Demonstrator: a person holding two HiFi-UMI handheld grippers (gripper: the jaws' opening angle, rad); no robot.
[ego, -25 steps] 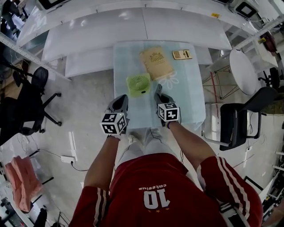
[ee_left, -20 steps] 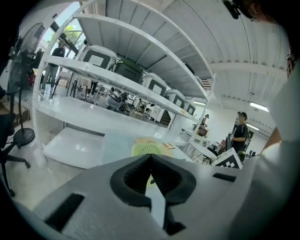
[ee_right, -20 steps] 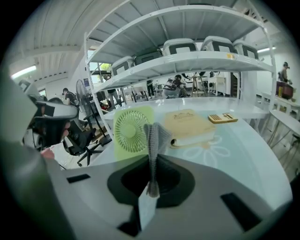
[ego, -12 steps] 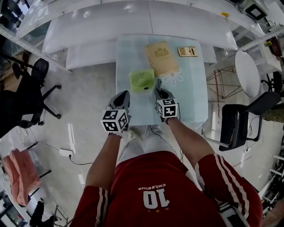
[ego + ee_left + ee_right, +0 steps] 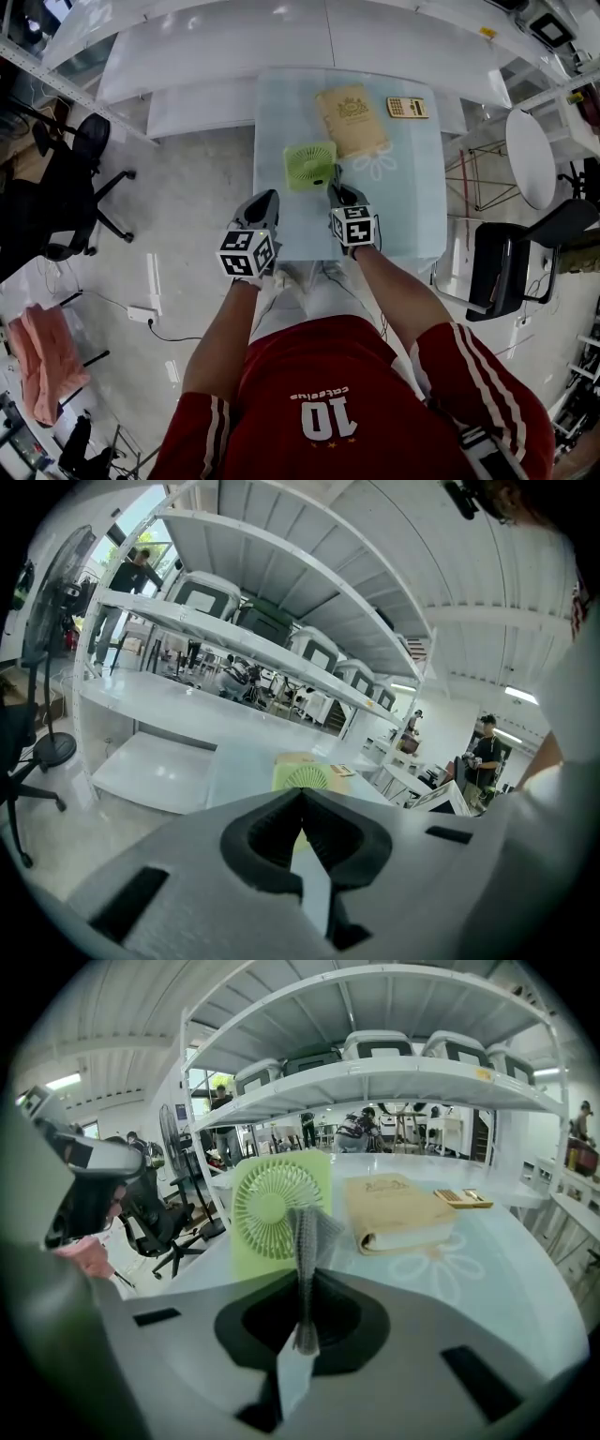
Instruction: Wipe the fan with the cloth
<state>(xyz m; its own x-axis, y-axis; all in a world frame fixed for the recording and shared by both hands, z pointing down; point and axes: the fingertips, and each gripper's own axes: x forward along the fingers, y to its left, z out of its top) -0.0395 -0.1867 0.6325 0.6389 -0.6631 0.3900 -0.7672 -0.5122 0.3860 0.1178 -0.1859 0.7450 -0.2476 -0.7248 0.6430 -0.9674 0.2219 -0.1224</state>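
Note:
A light green square fan stands upright on the glass table, near its left side. My right gripper is just right of the fan and close in front of it. In the right gripper view the fan faces my right gripper, which is shut on a thin grey mesh cloth that sticks up between the jaws. My left gripper hovers at the table's left front edge, a little short of the fan. Its jaws are shut with nothing between them.
A tan book lies behind and right of the fan, with a calculator at the table's far right corner. White shelving runs behind the table. A black chair stands to the right and an office chair to the left.
My right gripper with the cloth has edged closer to the fan. The left gripper has kept its place near the table's front edge. The head view has shifted slightly.

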